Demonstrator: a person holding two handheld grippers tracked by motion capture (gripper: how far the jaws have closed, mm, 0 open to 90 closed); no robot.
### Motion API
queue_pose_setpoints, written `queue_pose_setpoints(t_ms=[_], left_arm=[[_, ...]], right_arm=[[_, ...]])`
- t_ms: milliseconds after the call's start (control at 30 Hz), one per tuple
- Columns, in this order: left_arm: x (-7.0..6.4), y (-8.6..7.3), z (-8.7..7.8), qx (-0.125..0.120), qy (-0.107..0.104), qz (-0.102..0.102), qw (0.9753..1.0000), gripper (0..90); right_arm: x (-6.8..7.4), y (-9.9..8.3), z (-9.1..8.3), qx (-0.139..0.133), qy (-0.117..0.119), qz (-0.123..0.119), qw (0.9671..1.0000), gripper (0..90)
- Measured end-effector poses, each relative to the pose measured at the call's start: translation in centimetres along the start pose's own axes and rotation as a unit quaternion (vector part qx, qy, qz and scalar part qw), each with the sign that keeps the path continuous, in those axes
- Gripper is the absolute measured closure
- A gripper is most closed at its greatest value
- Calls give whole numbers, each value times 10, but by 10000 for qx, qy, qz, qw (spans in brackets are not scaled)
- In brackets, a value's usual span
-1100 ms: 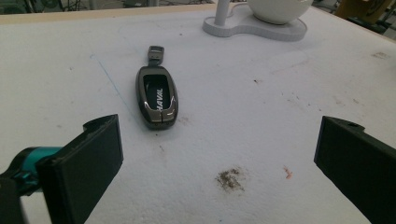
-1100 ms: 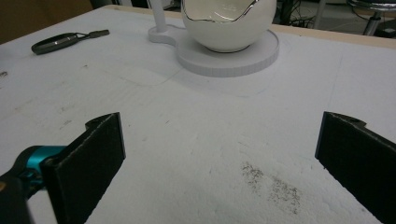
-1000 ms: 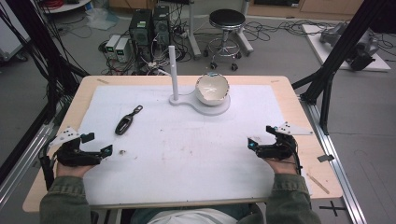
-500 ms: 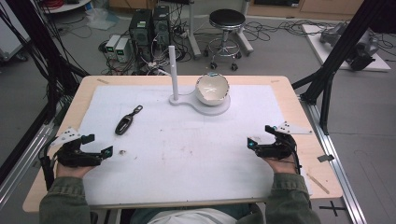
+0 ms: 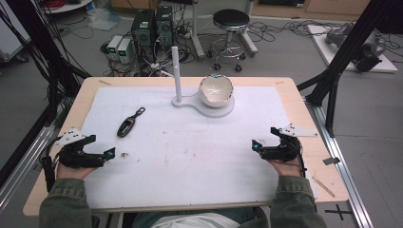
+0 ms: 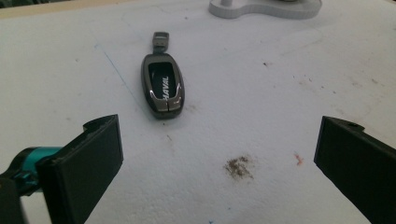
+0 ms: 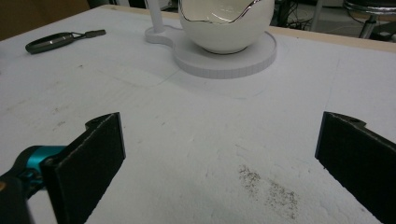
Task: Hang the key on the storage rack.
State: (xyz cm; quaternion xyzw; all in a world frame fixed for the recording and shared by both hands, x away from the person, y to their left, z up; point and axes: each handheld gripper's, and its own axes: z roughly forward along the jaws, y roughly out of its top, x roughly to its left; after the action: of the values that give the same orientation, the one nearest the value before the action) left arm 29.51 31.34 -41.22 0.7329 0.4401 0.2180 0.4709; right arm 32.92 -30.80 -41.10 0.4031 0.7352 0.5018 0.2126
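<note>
On the tabletop [image 5: 304, 114], covered by a white sheet [image 5: 199, 156], the left claw [image 5: 110, 154] rests near the left edge with its jaws spread wide and empty, and the right claw [image 5: 255, 146] rests near the right edge, likewise wide open and holding nothing. A dark key fob [image 5: 128, 124] marked HAVAL lies flat on the sheet ahead of the left claw, apart from it, with a small brown smudge [image 6: 239, 166] between them. At the far middle a white bowl [image 5: 216, 90] with a wavy silver rim sits on a white stand [image 5: 223, 110] beside its upright post [image 5: 177, 73].
</note>
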Motion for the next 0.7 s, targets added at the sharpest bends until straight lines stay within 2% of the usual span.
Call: queue_pose_setpoints(t_ms=[200, 333, 433, 500, 700], left_arm=[[3, 9, 6, -2, 128, -21, 9999, 17], [4, 16, 13, 73, 88, -63, 9999, 17], [3, 21, 18, 255, 55, -36, 9997, 17], [1, 25, 21, 344, -38, -23, 9994, 18], [4, 34, 29, 453, -106, -49, 9989, 18]], right_arm=[[0, 0, 1, 8, -4, -25, 10000, 5], [0, 0, 0, 10, -20, -27, 10000, 5], [0, 0, -1, -2, -21, 3, 10000, 5], [0, 0, -1, 0, -24, 17, 10000, 5], [0, 0, 0, 33, -2, 9, 10000, 5]])
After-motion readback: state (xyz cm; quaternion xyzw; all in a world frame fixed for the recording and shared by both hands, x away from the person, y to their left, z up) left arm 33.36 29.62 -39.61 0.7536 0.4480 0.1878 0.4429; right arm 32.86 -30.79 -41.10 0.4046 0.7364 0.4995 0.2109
